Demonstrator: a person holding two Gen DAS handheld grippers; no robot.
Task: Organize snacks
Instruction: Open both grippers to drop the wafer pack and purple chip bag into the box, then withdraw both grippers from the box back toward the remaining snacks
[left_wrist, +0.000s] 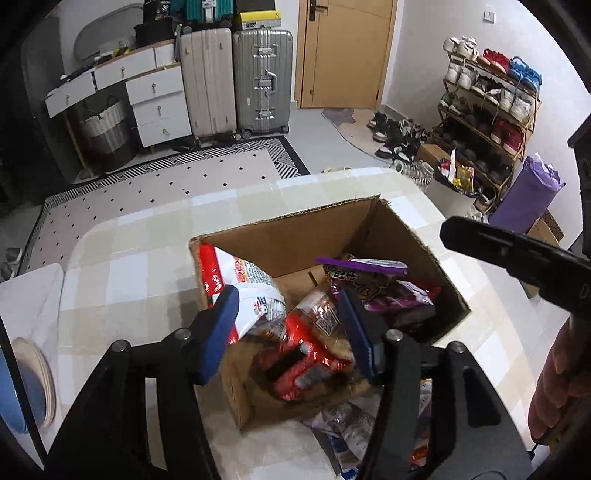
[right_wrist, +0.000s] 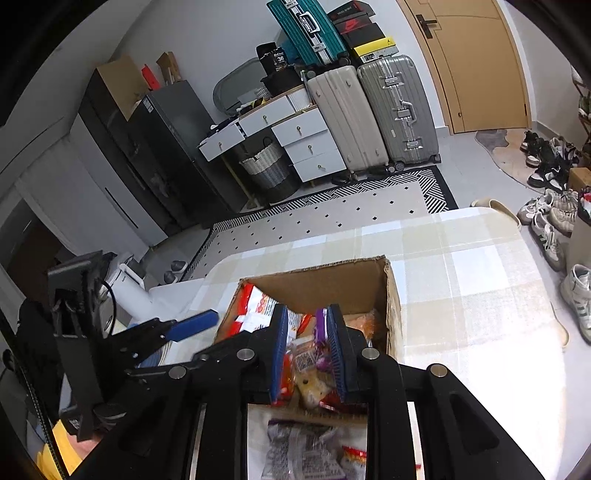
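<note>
Cardboard box (left_wrist: 291, 236) rim sits below both hand-held grippers: left (left_wrist: 286, 332) spread, right (right_wrist: 308, 350) empty, parted

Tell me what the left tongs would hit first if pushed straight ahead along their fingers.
Probably the red snack packet lying between the open left tongs at the near side of the cardboard box; depth is uncertain.

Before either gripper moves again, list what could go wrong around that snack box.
1. The cardboard box is already piled with packets; the red packet leans at the near wall and may spill out.
2. Both the left gripper and the right gripper hang open over the same box, so they could collide.
3. The purple-and-clear packet lies on the table outside the box, under the right gripper, and might be swept off.
</note>
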